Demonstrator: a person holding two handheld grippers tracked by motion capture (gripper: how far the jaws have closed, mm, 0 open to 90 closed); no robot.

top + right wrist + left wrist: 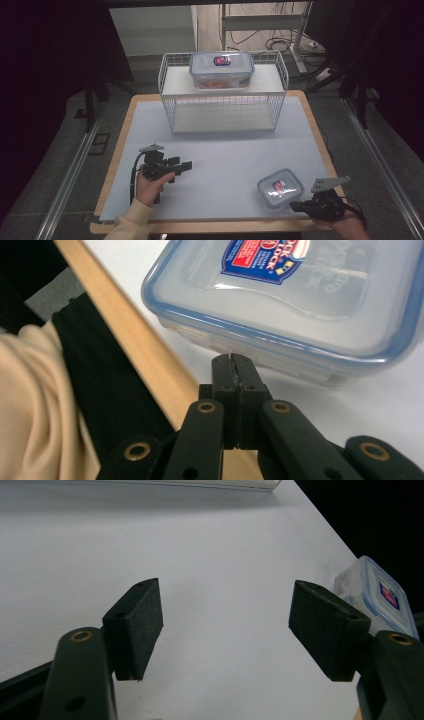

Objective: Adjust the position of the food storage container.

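The small lidded container (280,187) sits on the white table top (225,150) near the front right corner, close to the wooden edge (145,355). In the high view the right gripper (300,205) lies just in front of it, pointing towards its near side, with the grey three-cornered plate above the hand. The right gripper view gives what the high view cannot: the two black jaws are clenched flat together with nothing between them, their tips just short of the container's (300,305) side wall under the blue-rimmed lid (whether they touch it I cannot tell). That view also brings out the red and blue label on the clear lid and a cream sleeve (35,405) at its left.

The left gripper (182,165) is held over the front left part of the table, well apart from the container, pointing to the right. The left gripper view shows its jaws released and standing wide, with bare table between the pads (142,625), and the small container (380,600) far off behind the right-hand jaw.

The high view alone takes in the back of the table: a white wire rack (222,107) with a shelf, and on top of it a larger lidded container (221,70) holding something orange-red.
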